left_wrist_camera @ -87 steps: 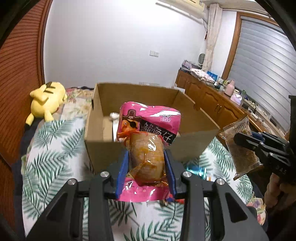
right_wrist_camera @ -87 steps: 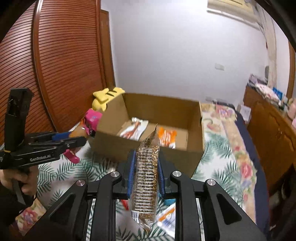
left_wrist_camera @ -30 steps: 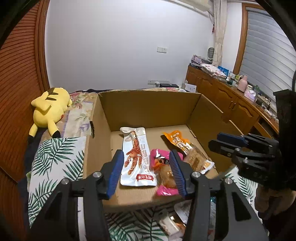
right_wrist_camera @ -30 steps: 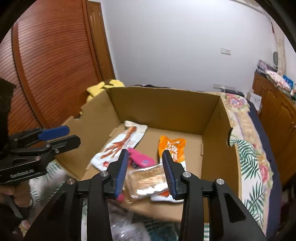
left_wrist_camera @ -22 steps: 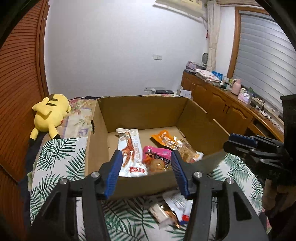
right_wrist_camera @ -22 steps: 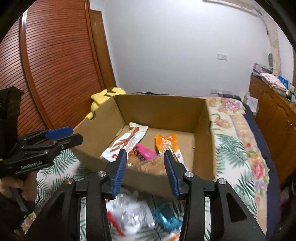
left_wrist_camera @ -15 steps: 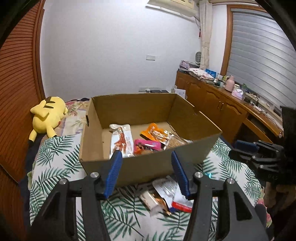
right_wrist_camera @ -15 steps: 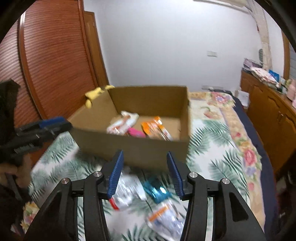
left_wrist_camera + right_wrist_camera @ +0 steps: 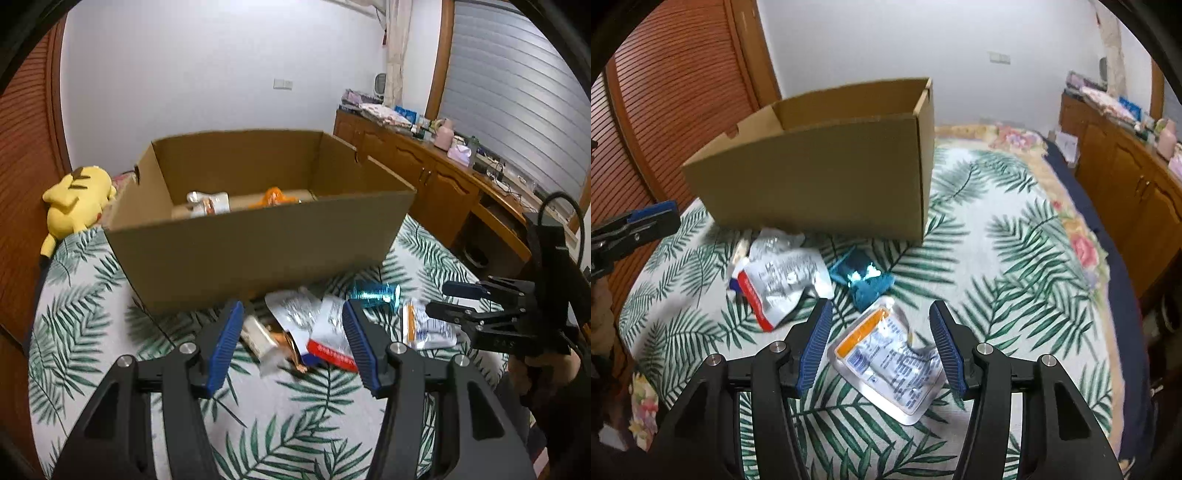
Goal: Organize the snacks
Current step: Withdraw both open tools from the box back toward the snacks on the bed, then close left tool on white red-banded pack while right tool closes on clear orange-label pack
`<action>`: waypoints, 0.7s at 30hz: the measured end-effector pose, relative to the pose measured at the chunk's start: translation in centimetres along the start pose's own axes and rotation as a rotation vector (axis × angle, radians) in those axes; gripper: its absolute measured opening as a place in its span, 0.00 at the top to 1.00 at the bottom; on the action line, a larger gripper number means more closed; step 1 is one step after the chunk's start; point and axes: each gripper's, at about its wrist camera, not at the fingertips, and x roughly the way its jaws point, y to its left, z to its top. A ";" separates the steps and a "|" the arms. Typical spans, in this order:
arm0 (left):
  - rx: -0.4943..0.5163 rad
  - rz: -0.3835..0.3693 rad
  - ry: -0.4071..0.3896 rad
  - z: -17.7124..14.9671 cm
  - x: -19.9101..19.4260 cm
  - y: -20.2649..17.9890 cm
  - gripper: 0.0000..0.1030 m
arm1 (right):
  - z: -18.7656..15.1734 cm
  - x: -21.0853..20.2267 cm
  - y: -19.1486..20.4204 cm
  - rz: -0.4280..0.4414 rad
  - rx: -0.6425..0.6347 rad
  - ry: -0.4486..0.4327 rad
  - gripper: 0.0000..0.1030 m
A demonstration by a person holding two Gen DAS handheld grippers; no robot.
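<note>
Several snacks are already in the cardboard box (image 9: pixel 258 236), which sits mid-bed on the palm-leaf bedspread (image 9: pixel 1015 258): we can make out a white packet (image 9: pixel 207 201) and an orange packet (image 9: pixel 275 195) over its near wall. Plenty is left, though. Just in front of the box lies a loose cluster: a silver pouch with a red strip (image 9: pixel 779 284), a crinkled blue foil packet (image 9: pixel 866 280), a small tan bar (image 9: pixel 258 338), and nearer the foot edge of the bed, the orange-labelled flat pouch (image 9: pixel 890 356). Our left gripper (image 9: pixel 291 341) has its fingers spread and empty, hanging above the silver pouch and the tan bar. Our right gripper (image 9: pixel 881 347) has just been opening; its fingers are released, nothing pinched, framing the orange-labelled pouch below. We'd say we're roughly midway, with four pieces or so to collect.
</note>
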 end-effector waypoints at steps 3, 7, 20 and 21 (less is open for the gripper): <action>0.001 -0.001 0.022 -0.8 0.4 -0.4 0.45 | -0.4 1.3 -0.2 0.028 -0.011 0.044 0.46; 0.008 -0.001 0.023 -1.4 0.3 -0.6 0.45 | -0.7 2.2 -0.1 0.035 -0.051 0.090 0.46; 0.033 -0.016 0.060 -1.7 1.8 -1.8 0.45 | -2.8 1.7 0.3 -0.019 -0.093 0.118 0.43; 0.044 -0.020 0.061 -1.6 1.9 -2.1 0.45 | -3.1 1.8 0.5 -0.030 -0.103 0.117 0.43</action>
